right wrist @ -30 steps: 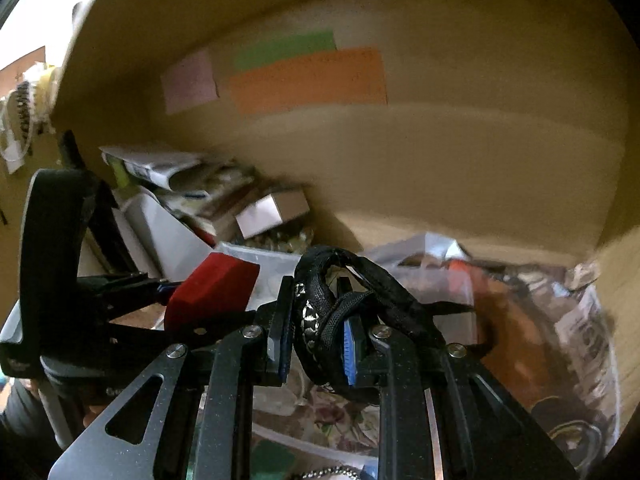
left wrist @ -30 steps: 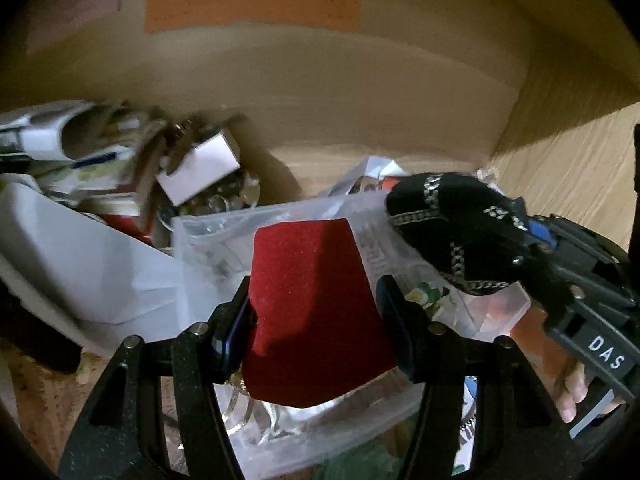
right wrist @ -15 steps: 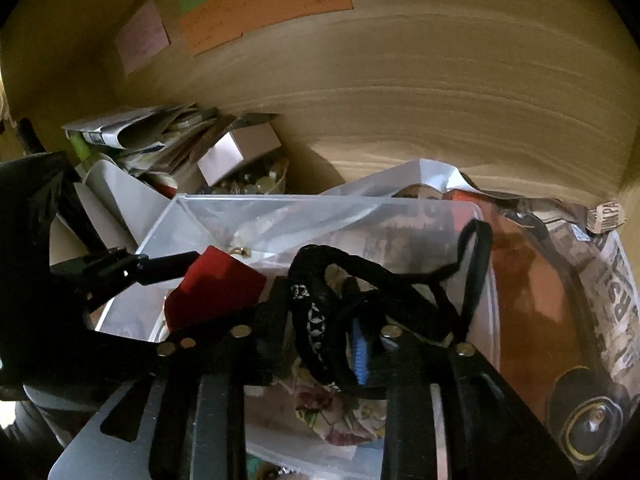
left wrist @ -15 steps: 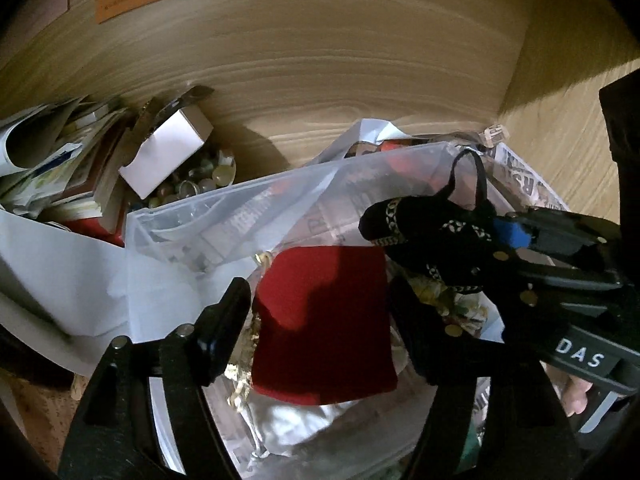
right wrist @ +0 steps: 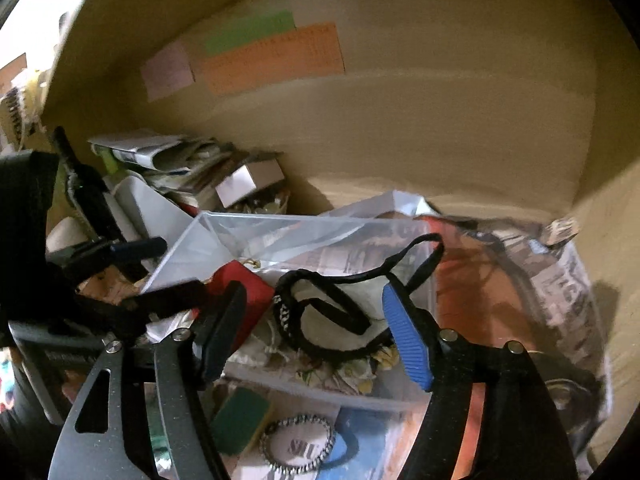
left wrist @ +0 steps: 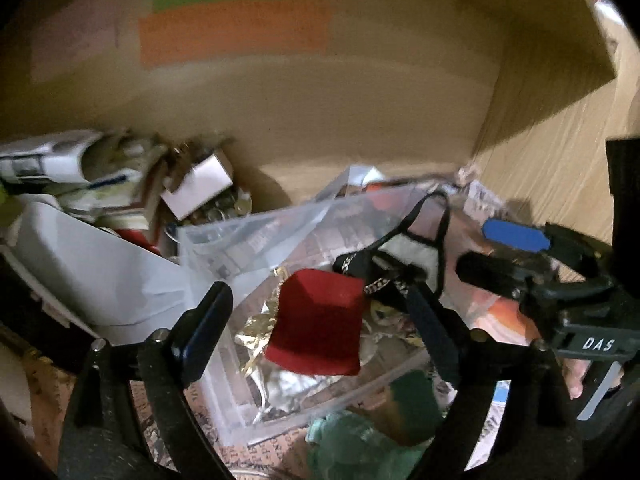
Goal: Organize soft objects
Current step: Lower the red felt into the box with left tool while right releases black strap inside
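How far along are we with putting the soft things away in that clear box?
Done: the red pouch and the black strap both lie in the clear box. In hand: nothing; the left gripper and right gripper are both open over it. Left, probably: the green sponge and beaded bracelet lie outside the box in front.

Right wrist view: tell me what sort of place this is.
Probably the inside of a cluttered wooden cupboard or shelf at home: wood-grain back wall with sticky notes, stacked papers, and a clear plastic box of odds and ends.
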The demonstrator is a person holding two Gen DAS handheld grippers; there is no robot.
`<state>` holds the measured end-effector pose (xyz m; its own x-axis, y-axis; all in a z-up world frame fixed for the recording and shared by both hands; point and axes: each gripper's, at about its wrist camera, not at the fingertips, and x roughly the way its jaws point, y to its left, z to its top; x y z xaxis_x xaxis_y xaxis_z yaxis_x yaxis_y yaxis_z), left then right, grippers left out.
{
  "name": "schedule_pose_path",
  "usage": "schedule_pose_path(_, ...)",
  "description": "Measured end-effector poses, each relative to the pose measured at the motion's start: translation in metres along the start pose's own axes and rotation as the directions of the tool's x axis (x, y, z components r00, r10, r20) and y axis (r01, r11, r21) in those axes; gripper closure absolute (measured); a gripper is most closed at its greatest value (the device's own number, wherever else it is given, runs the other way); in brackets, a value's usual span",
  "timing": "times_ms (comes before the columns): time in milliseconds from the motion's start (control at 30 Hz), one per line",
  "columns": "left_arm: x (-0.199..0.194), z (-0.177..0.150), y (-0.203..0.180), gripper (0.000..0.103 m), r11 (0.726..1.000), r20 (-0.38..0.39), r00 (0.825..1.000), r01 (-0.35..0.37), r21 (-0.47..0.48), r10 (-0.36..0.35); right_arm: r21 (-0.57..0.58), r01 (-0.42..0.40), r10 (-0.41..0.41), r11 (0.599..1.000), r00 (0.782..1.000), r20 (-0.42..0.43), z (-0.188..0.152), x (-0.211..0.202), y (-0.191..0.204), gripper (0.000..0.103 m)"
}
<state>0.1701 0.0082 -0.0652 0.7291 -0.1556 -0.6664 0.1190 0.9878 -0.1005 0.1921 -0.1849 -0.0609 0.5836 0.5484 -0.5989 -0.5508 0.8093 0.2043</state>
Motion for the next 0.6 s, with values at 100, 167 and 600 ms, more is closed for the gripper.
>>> schedule_pose_path(100, -0.020, -0.004, 0.001, 0.010, 1.000, 0.037, 0.999, -0.005, -0.005, 0.005, -0.032, 0.018, -0.017, 0.999, 0.999, 0.042, -0.005, -0.020, 0.009, 0.034)
schedule_pose_path(167, -0.030, -0.009, 0.003, 0.007, 1.000, 0.053, 0.999, -0.009, -0.005, 0.009, -0.048, 0.027, -0.024, 0.998, 0.998, 0.064, -0.010, -0.029, 0.014, 0.033)
schedule_pose_path(600, -0.035, -0.070, 0.005, 0.006, 1.000, -0.042, 0.999, 0.002, -0.025, -0.003, -0.070, 0.055, -0.053, 0.996, 0.998, 0.033, -0.057, -0.035, 0.029, 0.033)
